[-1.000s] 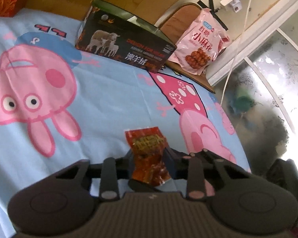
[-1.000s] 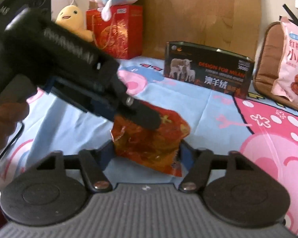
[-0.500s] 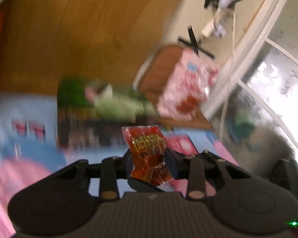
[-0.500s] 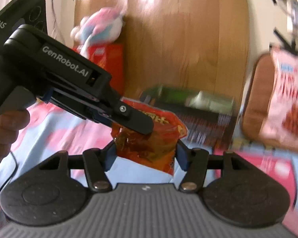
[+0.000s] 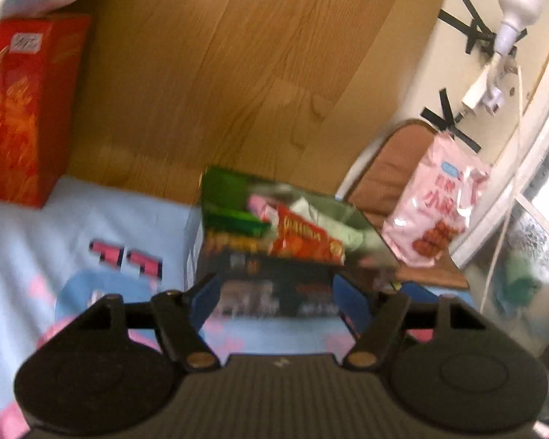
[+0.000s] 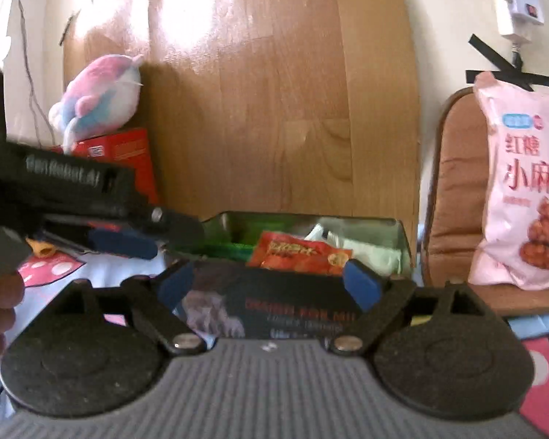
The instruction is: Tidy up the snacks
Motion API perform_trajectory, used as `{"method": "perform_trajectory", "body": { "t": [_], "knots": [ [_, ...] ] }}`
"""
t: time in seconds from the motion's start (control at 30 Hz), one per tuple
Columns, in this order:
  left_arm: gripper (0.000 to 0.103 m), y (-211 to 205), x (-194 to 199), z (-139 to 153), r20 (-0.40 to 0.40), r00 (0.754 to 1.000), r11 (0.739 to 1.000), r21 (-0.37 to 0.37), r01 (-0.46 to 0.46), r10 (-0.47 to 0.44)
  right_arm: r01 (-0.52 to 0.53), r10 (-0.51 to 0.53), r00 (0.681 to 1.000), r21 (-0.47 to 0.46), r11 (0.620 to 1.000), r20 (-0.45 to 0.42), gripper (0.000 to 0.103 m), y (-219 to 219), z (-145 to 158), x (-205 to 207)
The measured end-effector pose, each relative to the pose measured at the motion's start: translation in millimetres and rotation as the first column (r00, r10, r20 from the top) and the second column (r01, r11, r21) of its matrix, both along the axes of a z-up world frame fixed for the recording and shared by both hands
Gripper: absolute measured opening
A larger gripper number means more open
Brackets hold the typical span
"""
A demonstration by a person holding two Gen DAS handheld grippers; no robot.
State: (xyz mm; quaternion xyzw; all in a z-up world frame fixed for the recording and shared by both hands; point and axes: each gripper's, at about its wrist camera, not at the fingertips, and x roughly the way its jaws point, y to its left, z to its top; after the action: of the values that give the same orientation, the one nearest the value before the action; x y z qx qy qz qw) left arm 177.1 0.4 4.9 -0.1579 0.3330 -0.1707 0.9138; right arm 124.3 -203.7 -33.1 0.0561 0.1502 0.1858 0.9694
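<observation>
A dark open box [image 5: 274, 285] with sheep printed on its front stands on the blue cartoon bedsheet [image 5: 91, 234]. The red-orange snack packet [image 5: 303, 241] lies inside it among green and pale packets; it also shows in the right wrist view [image 6: 296, 254] inside the box [image 6: 292, 303]. My left gripper [image 5: 276, 292] is open and empty just in front of the box. My right gripper [image 6: 269, 285] is open and empty, also facing the box. The left gripper [image 6: 153, 234] shows in the right wrist view at the box's left end.
A pink snack bag [image 5: 435, 216] leans on a brown chair [image 5: 391, 168] at the right, also in the right wrist view [image 6: 523, 190]. A red box [image 5: 22, 109] with a plush toy [image 6: 99, 95] on it stands at the left. A wooden board [image 5: 219, 73] rises behind.
Both grippers held the red-orange packet; both have opened and let it go, and it now lies in the box. The box looks nearer in both views.
</observation>
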Motion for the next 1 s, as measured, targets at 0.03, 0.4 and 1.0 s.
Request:
{"method": "perform_trajectory", "body": {
  "t": [0.03,0.4,1.0],
  "knots": [
    [0.069,2,-6,-1,0.004,1.0,1.0,0.004,0.0,0.0,0.002,-0.001,1.0,0.036,0.999,-0.007,0.091,-5,-2,-8],
    [0.073,-28,-81,-27,-0.02,1.0,0.989,0.149,-0.012,0.015,0.135,-0.103,0.976,0.162,0.977,-0.192,0.092,-17,-39,-76],
    [0.078,-29,-154,-47,-0.036,0.985,0.93,0.337,-0.145,0.167,0.257,-0.207,0.941,0.168,0.952,-0.268,0.091,-16,-54,-131]
  ]
}}
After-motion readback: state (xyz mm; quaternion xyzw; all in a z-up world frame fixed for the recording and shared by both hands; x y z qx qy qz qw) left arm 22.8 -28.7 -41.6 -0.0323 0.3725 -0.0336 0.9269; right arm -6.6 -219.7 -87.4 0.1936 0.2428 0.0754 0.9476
